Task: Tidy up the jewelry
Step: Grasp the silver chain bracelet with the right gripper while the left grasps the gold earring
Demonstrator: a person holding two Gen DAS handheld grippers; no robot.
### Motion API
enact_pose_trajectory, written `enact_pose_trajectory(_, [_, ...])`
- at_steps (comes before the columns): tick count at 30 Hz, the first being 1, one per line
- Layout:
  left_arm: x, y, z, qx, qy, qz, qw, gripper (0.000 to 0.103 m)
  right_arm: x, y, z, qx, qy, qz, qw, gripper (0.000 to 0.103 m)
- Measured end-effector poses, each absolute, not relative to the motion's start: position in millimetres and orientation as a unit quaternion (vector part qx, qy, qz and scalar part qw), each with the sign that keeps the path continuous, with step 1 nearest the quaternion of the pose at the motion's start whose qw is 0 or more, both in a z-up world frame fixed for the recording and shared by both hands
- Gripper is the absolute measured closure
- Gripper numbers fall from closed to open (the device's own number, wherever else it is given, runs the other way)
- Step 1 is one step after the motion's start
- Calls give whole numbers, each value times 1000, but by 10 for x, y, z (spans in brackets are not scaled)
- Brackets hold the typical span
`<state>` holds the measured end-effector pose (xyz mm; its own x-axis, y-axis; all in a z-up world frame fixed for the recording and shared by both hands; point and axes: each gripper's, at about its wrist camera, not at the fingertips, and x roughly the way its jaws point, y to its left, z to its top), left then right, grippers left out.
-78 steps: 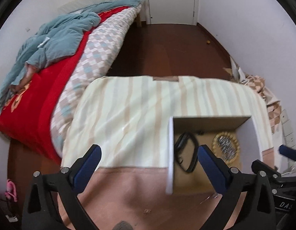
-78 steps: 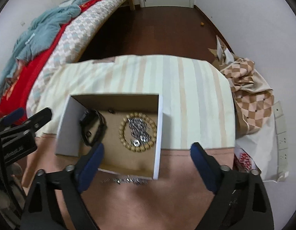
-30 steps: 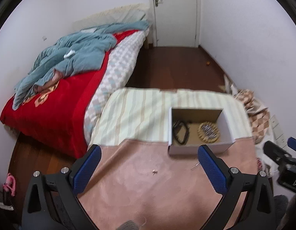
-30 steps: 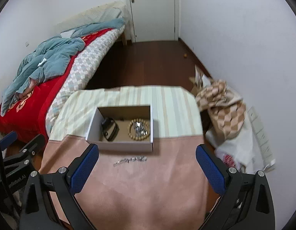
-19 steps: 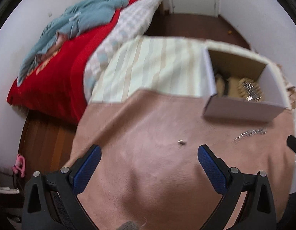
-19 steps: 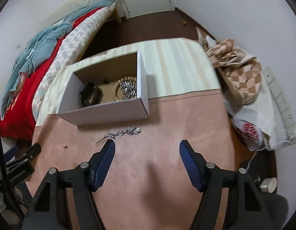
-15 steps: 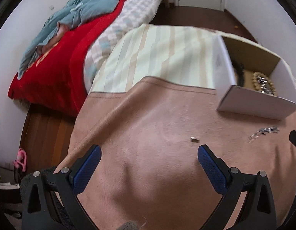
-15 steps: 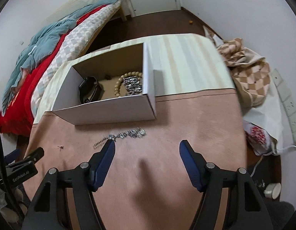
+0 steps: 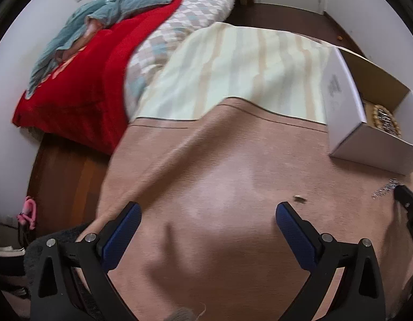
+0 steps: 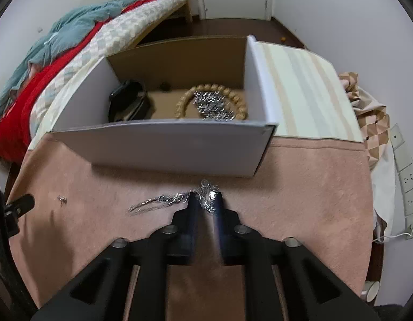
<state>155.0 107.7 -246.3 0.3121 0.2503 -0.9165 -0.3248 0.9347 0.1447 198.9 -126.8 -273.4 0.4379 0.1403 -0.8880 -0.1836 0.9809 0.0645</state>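
A silver chain (image 10: 163, 199) lies on the pink cloth just in front of a white cardboard box (image 10: 163, 144). My right gripper (image 10: 205, 198) points down at the chain's bunched right end; its jaws are closing and the bunch is pinched between the blue pads. Inside the box lie a black band (image 10: 128, 103), a wooden bead bracelet (image 10: 233, 96) and a silver piece (image 10: 211, 105). A tiny earring (image 9: 300, 199) lies on the cloth just beyond the right finger of my left gripper (image 9: 206, 211), which hangs open over bare cloth with nothing between its fingers.
The pink cloth (image 9: 206, 160) meets a striped cloth (image 9: 246, 67) behind it. A bed with a red blanket (image 9: 80, 80) stands at the left. A checked cloth (image 10: 372, 123) and a power strip (image 10: 406, 165) lie at the right.
Both grippers have come down close to the pink cloth. The right gripper's jaws went from wide open to nearly together around the chain's end. The left jaws stayed open.
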Motion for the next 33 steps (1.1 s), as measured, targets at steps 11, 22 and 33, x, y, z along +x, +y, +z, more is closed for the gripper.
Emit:
enact_pose_trajectory(11, [1659, 700, -2648, -35, 575, 112, 810, 1, 1664, -1476, -2664, 6, 535, 89, 840, 103])
enact_pose_trajectory(22, [1718, 577, -2673, -46, 551, 60, 831, 69, 1677, -1767, -2641, 43, 548, 69, 832, 103])
enact_pose_trajectory(33, [1653, 553, -2638, -57, 544, 47, 836, 94, 1727, -1713, -2527, 48, 537, 65, 840, 103])
